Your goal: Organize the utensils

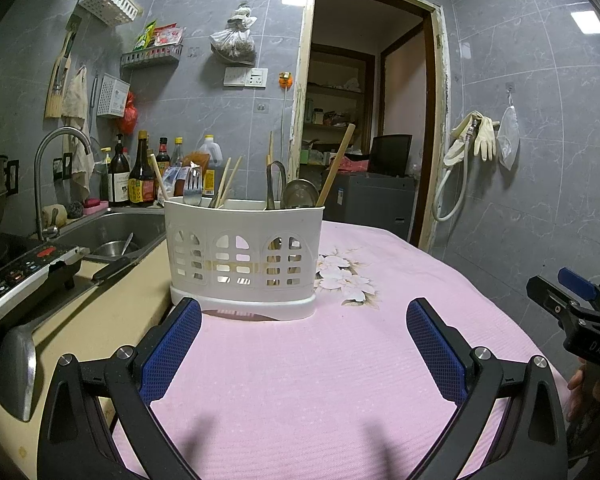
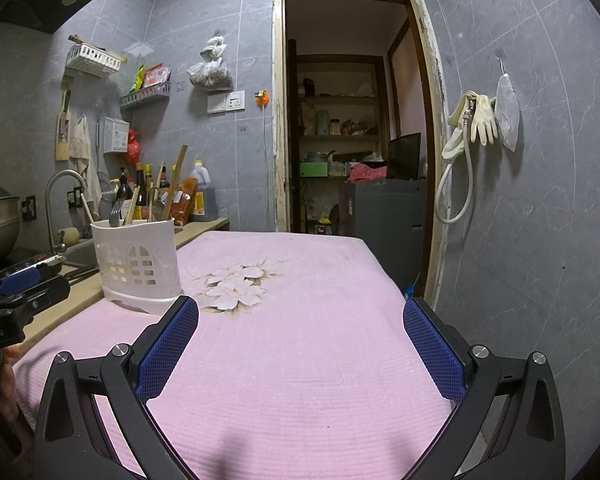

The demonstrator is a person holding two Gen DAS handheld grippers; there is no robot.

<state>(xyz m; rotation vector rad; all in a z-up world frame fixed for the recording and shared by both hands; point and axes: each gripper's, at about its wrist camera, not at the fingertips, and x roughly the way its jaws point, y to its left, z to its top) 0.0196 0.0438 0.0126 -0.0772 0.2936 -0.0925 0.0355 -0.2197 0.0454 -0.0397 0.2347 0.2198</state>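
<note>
A white utensil caddy stood near the left edge of a desk covered by a pink cloth. It held a fork, chopsticks, and what looked like a ladle. The left gripper and the right gripper both hovered with jaws wide and empty.

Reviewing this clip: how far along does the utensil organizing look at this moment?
Looks near finished or not yet begun; I cannot tell which. Done: chopsticks, a fork and a spoon stand in the white caddy. In hand: nothing; the left gripper and right gripper have jaws open. Left: no loose utensils on the pink cloth; a ladle lies on the counter.
</note>
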